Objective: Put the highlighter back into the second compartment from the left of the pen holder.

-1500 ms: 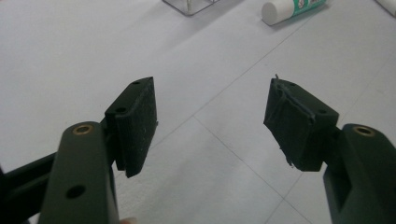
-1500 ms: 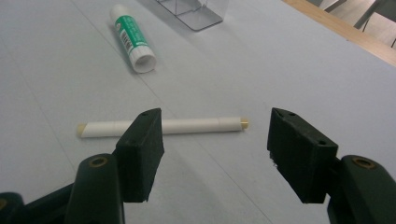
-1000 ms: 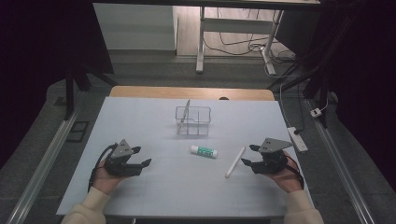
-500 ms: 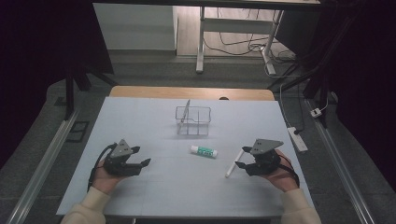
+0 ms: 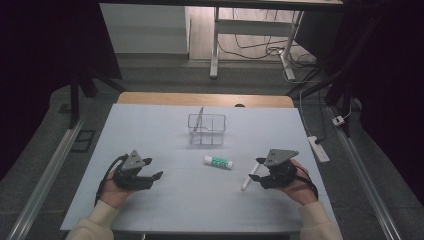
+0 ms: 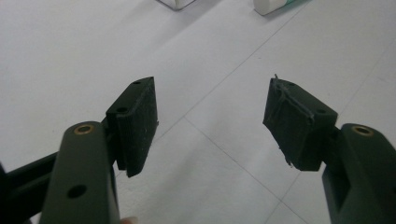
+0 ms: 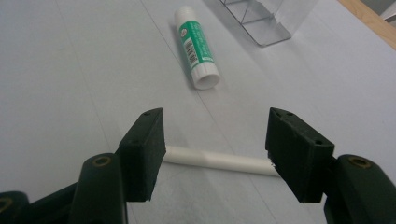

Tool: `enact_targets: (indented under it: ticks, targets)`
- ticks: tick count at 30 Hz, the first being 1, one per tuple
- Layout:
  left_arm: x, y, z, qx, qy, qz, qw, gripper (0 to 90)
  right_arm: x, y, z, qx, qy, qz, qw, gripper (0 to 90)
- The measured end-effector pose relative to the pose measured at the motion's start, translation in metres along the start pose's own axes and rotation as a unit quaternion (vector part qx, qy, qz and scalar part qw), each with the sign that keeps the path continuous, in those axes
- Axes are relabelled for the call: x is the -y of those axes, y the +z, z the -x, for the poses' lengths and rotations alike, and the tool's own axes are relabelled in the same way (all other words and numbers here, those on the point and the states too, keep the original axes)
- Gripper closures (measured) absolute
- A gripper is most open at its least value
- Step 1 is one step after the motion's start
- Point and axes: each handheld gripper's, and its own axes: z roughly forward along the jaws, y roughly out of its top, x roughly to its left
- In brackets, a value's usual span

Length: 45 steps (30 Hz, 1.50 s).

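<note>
A white pen [image 7: 219, 161] lies crosswise on the white table [image 5: 165, 135], low between the jaws of my right gripper [image 7: 215, 144]. The jaws stand open on either side of the pen and the pads do not press on it. In the high view the right gripper [image 5: 256, 172] sits over the pen's upper part, and the pen's lower end [image 5: 246, 183] sticks out. A green and white glue stick [image 5: 218, 162] lies just left of it. My left gripper [image 5: 155, 169] rests at the table's left, open, with nothing between its jaws [image 6: 210, 121].
A clear compartment organizer [image 5: 206, 128] stands behind the glue stick, mid table. The glue stick [image 7: 197, 46] and the organizer [image 7: 254, 21] lie ahead of the right gripper. A power strip [image 5: 319, 148] lies off the table's right edge.
The right gripper has moved left and now straddles the pen, which lay clear of it before. The left gripper has stayed put.
</note>
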Motion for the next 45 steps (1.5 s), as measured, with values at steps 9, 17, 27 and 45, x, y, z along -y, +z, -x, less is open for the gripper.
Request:
enact_targets:
  ticks: [9, 17, 27, 45]
  targets:
    - [0.001, 0.002, 0.000, 0.002, 0.001, -0.005, 1.0000, 35.1, -0.003, 0.002, -0.001, -0.003, -0.003, 0.001, 1.0000, 37.4]
    - [0.001, 0.005, 0.000, 0.004, 0.001, -0.013, 0.9999, 36.2, -0.005, 0.005, -0.003, -0.010, -0.014, 0.002, 0.9998, 37.5]
    - [0.001, 0.006, 0.002, 0.007, 0.007, -0.019, 0.9998, 38.1, -0.007, 0.007, -0.004, -0.012, -0.017, 0.001, 0.9998, 37.8]
    - [0.001, 0.010, 0.005, 0.010, 0.016, -0.032, 0.9993, 37.7, -0.009, 0.015, -0.005, -0.013, -0.023, -0.010, 0.9996, 37.8]
